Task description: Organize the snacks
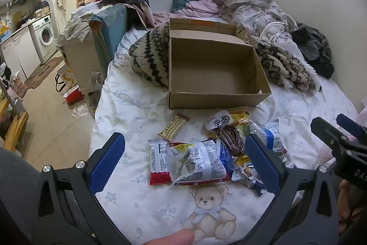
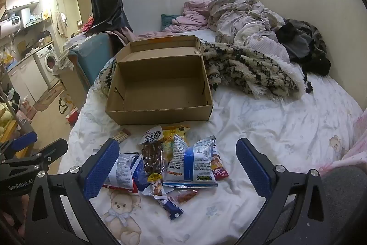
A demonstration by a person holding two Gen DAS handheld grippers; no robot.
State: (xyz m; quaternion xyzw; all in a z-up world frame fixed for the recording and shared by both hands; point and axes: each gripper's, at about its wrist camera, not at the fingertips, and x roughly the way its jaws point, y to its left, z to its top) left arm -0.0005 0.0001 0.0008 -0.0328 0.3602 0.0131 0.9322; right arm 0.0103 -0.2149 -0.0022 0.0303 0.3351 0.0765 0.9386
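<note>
A pile of snack packets lies on the teddy-bear bedsheet in front of an empty open cardboard box point(image 1: 215, 100) point(image 2: 160, 117). The pile includes a red-and-white packet point(image 1: 159, 162), a beige bar point(image 1: 173, 128), a dark brown meat snack point(image 1: 231, 137) point(image 2: 152, 157) and a blue-and-white bag point(image 2: 195, 162). My left gripper point(image 1: 185, 162) hovers open above the left part of the pile, touching nothing. My right gripper point(image 2: 176, 169) hovers open over the right part, also holding nothing. Each gripper shows at the edge of the other's view, the right gripper point(image 1: 336, 126) and the left gripper point(image 2: 40, 144).
A fuzzy cream-and-black blanket point(image 2: 247, 70) lies behind and beside the box. Crumpled bedding and clothes point(image 2: 247, 20) fill the far end of the bed against the wall. The bed's left edge drops to a tiled floor point(image 1: 52, 107) with bags. A washing machine point(image 1: 45, 36) stands further off.
</note>
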